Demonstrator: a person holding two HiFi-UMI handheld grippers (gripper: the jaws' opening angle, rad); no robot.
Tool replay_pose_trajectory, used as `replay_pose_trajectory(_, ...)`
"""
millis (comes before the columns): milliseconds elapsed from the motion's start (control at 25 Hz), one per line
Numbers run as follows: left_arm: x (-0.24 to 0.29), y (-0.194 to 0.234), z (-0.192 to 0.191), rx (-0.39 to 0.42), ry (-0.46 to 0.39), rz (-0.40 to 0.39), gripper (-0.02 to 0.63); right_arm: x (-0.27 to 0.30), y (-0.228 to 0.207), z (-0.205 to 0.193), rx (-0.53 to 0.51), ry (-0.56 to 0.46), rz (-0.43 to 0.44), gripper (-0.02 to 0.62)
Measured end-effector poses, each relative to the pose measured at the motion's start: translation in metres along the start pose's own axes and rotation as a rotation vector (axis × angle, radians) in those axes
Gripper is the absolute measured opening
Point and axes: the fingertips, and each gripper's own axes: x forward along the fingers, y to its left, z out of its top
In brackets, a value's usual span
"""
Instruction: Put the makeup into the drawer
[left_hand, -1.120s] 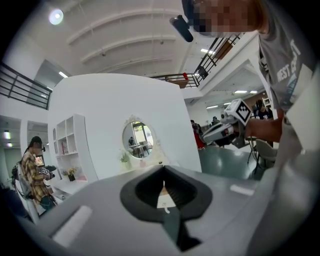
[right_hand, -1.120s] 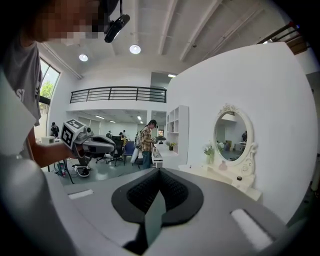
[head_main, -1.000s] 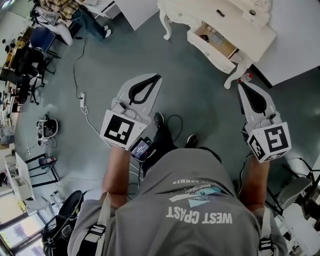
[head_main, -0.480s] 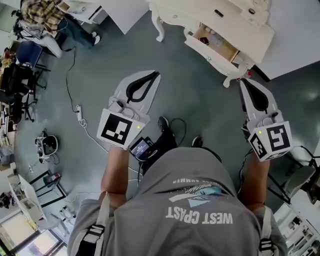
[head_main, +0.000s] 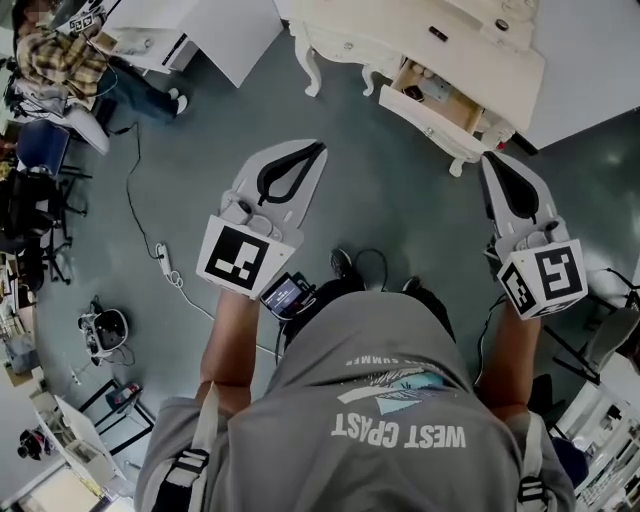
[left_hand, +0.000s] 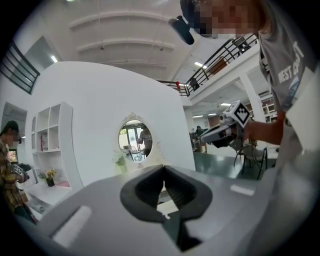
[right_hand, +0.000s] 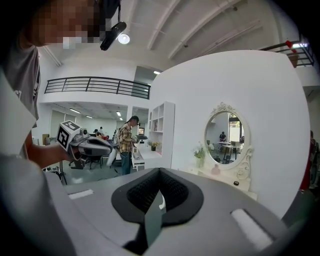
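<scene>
Left claw (head_main: 318, 150) and right claw (head_main: 492, 160) are both shut tight on nothing, well apart from the white bench (head_main: 480, 55). Its drawer (head_main: 425, 115) is open. Small makeup bits (head_main: 438, 33), I guess, sit on top. I think walking closer comes next, then opening one claw

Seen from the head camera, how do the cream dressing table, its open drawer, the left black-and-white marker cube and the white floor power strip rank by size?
1. Cream dressing table
2. Black-and-white marker cube and open drawer: these look alike, though the cube is much nearer the camera
3. White power strip
</scene>
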Motion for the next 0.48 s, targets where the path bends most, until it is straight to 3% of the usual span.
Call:
replay_pose_trajectory(200, -0.005, 0.021, 0.002, 0.009, -0.030, -0.025, 0.002, 0.015, 0.011, 0.010, -0.005, -0.003, -0.029, 0.003)
replay_pose_trajectory(480, 0.000, 0.061, -0.013, -0.008, -0.026, -0.001, 0.002, 0.061, 0.011, 0.018, -0.021, 0.009, -0.007, 0.003)
